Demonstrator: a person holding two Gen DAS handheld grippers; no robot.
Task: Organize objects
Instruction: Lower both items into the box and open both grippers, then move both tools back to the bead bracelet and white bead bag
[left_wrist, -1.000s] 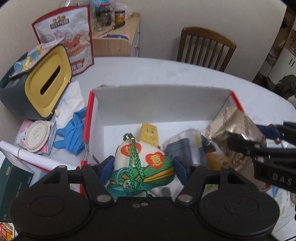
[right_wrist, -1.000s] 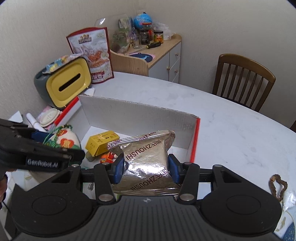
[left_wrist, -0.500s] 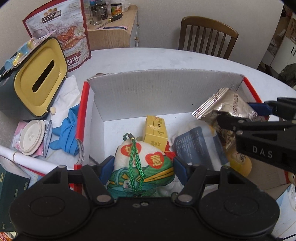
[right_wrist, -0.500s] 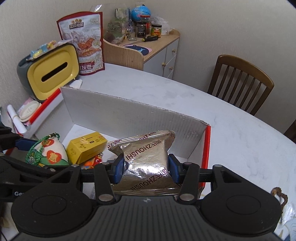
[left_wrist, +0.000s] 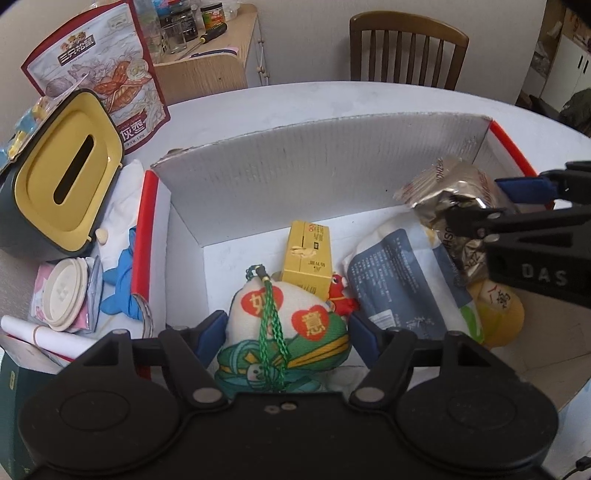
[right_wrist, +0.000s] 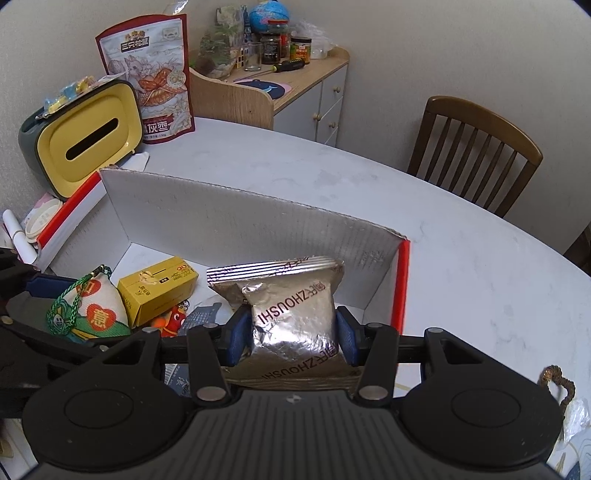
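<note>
The embroidered pouch (left_wrist: 284, 332), white with red hearts and a green braided cord, sits clamped between the blue pads of the left gripper (left_wrist: 286, 334), over the near left part of the cardboard box (left_wrist: 332, 155). The pads press its two sides; the jaws are closed as far as the pouch allows. The silver foil packet (right_wrist: 295, 321) is gripped the same way by the right gripper (right_wrist: 291, 334), pads tight on both flanks, over the near right part of the box, close to the red right edge.

Inside the box, a yellow carton (left_wrist: 308, 254) lies just beyond the pouch, towards the middle of the floor. A small red figure (left_wrist: 340, 295) is wedged between the carton and a blue-and-white bag (left_wrist: 406, 284), which lies flat to the right. A yellow round item (left_wrist: 498, 310) shows at the near right corner, partly hidden under the right gripper. The rear wall of the box stands upright.

The box rests on a white table (right_wrist: 332, 177). Off its left edge lie a blue glove (left_wrist: 122, 284), a round white lid (left_wrist: 62, 291) and a yellow-topped tissue box (left_wrist: 59, 184). A printed snack bag (left_wrist: 103, 74) stands behind that, at the far left corner. A wooden chair (right_wrist: 476, 151) stands beyond the far edge of the table.
</note>
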